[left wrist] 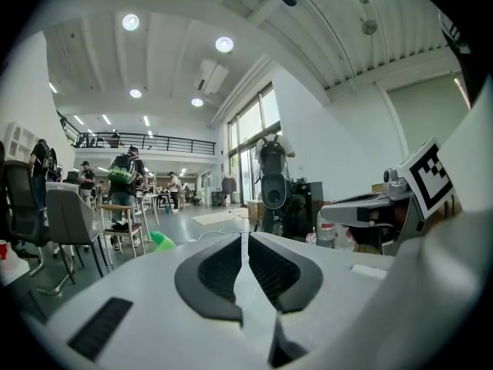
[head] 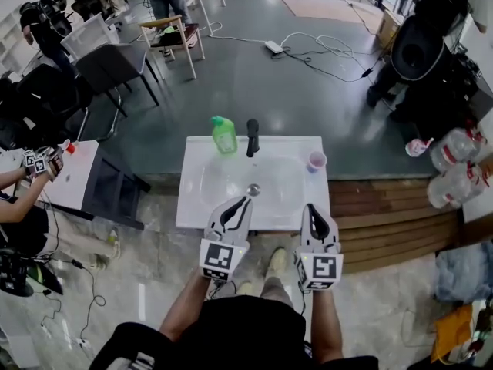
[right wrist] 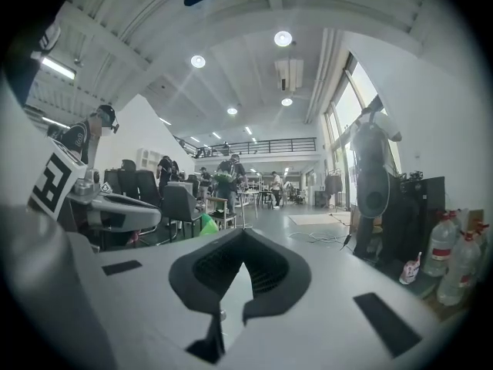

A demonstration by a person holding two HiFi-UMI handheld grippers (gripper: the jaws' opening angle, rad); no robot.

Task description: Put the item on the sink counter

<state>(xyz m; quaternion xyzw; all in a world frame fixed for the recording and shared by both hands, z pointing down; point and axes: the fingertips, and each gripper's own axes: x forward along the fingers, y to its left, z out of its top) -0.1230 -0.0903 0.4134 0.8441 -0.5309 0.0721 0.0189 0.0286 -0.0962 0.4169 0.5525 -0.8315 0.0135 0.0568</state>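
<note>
A white sink counter (head: 192,206) stands in front of me in the head view. On its back edge are a green soap bottle (head: 224,136), a black faucet (head: 252,137) and a pink cup (head: 316,161). My left gripper (head: 246,200) hangs over the counter's front edge, its tips near the drain (head: 253,190). In the left gripper view its jaws (left wrist: 246,236) stand almost together with nothing between them. My right gripper (head: 310,206) is beside it over the front edge, and its jaws (right wrist: 243,231) meet at the tip, empty. The green bottle (left wrist: 162,241) shows just past the left jaw.
A wooden platform (head: 385,214) adjoins the counter on the right, with large water bottles (head: 454,168) beyond it. At the left are a white table (head: 77,176), black chairs (head: 115,64) and a person's arm holding a gripper (head: 42,163). Cables (head: 323,52) lie on the floor behind.
</note>
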